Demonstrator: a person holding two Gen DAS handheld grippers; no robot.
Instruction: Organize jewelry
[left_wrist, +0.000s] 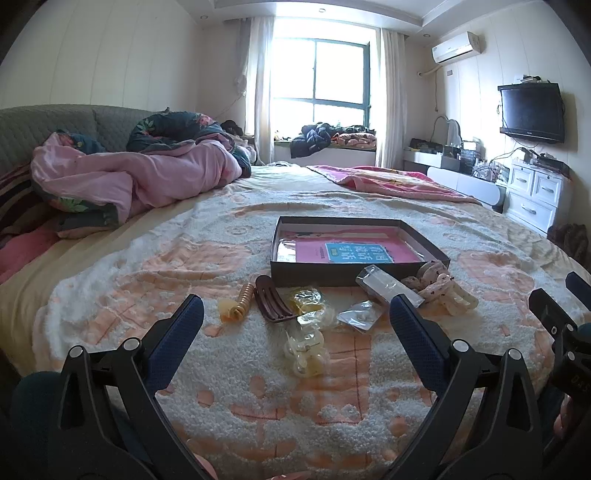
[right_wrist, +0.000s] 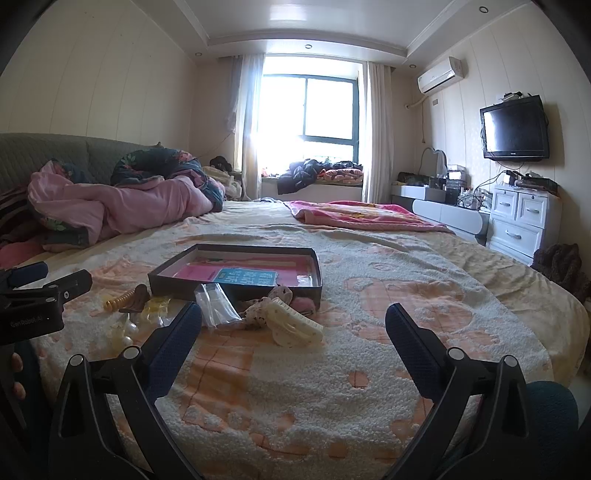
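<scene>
A shallow dark box (left_wrist: 354, 271) (right_wrist: 236, 290) with a pink and blue sheet inside lies on the bed. In front of it lie a brown hair claw (left_wrist: 273, 301), a yellow spiral hair tie (left_wrist: 242, 301), small clear bags (left_wrist: 354, 316), a long clear packet (left_wrist: 388, 284) (right_wrist: 218, 301), a pale clear clip (left_wrist: 306, 350), a cream claw clip (right_wrist: 293, 326) (left_wrist: 461, 301) and a spotted scrunchie (left_wrist: 432, 282). My left gripper (left_wrist: 297, 321) is open and empty above the items. My right gripper (right_wrist: 293, 325) is open and empty, near the cream clip.
A fluffy cream and peach blanket (left_wrist: 258, 398) covers the bed. A pink quilt (left_wrist: 129, 177) is piled at the far left. A pink blanket (right_wrist: 362, 216) lies at the far right. White drawers (right_wrist: 521, 221) and a television (right_wrist: 515, 127) stand by the right wall.
</scene>
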